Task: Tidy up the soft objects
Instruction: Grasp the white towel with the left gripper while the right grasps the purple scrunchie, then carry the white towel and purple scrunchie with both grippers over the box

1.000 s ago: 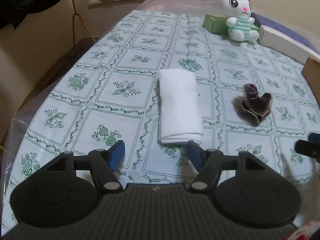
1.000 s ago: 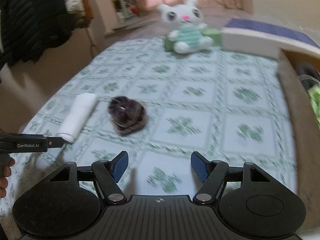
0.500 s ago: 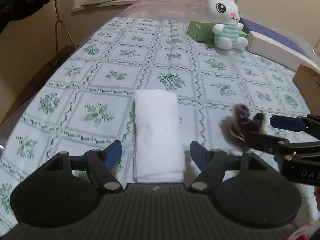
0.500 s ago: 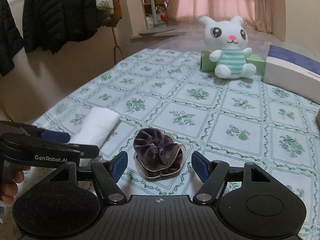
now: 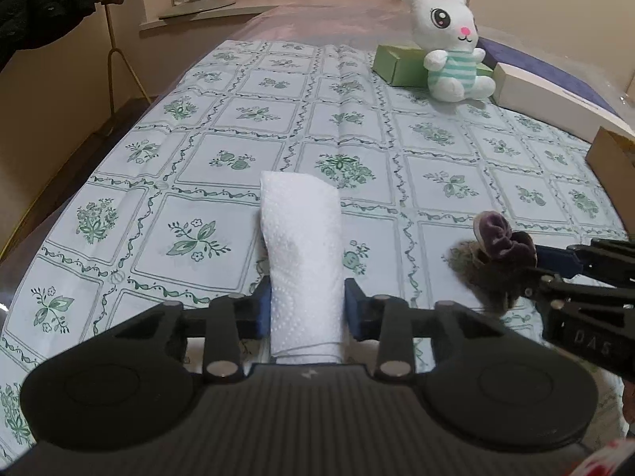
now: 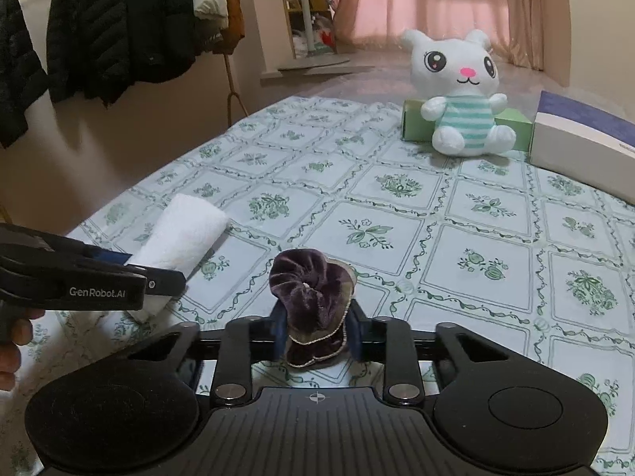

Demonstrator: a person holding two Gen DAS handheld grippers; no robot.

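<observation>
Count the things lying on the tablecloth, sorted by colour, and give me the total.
White: 3, towel, bunny, long box
Green: 1, box
Purple: 1, scrunchie
Brown: 1, carton
Total: 6

A second ago I had both sets of jaws wide and short of their targets. Now my left hand-held gripper has moved up over the near end of the white towel and is closing, pads pinching its sides. My right hand-held gripper has reached the purple scrunchie and is closing on it, bunching it upright.
</observation>
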